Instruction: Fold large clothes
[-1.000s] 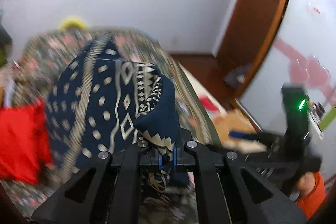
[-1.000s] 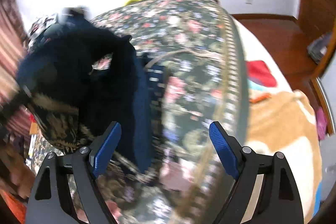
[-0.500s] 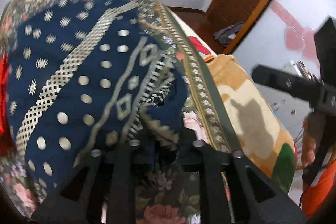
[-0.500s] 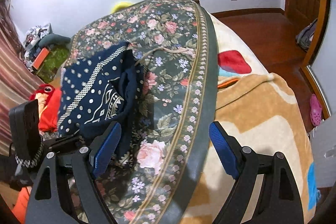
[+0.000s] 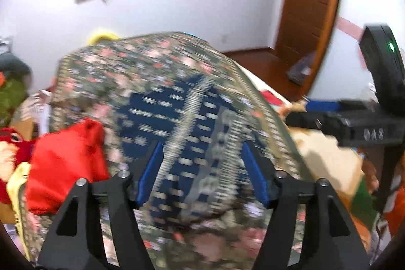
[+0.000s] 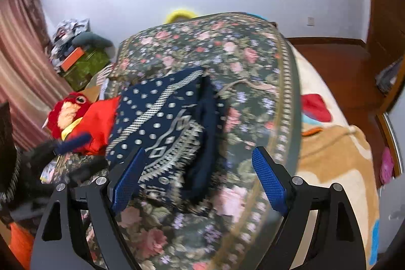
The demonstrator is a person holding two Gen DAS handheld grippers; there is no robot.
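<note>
1 navy patterned garment (image 6: 162, 128) folded on bed (image 6: 227, 62) | 1 red cloth (image 5: 63, 158) beside | left gripper (image 5: 201, 168), right gripper (image 6: 200, 184) above garment, jaws spread, empty

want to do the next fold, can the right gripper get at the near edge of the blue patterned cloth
Probably yes: the right gripper is open, empty, and the blue cloth lies flat on the floral bedspread just ahead, with nothing covering its near edge.

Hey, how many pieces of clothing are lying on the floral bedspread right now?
2: a navy patterned garment mid-bedspread, and a red garment touching its left edge. Others may be hidden.
</note>
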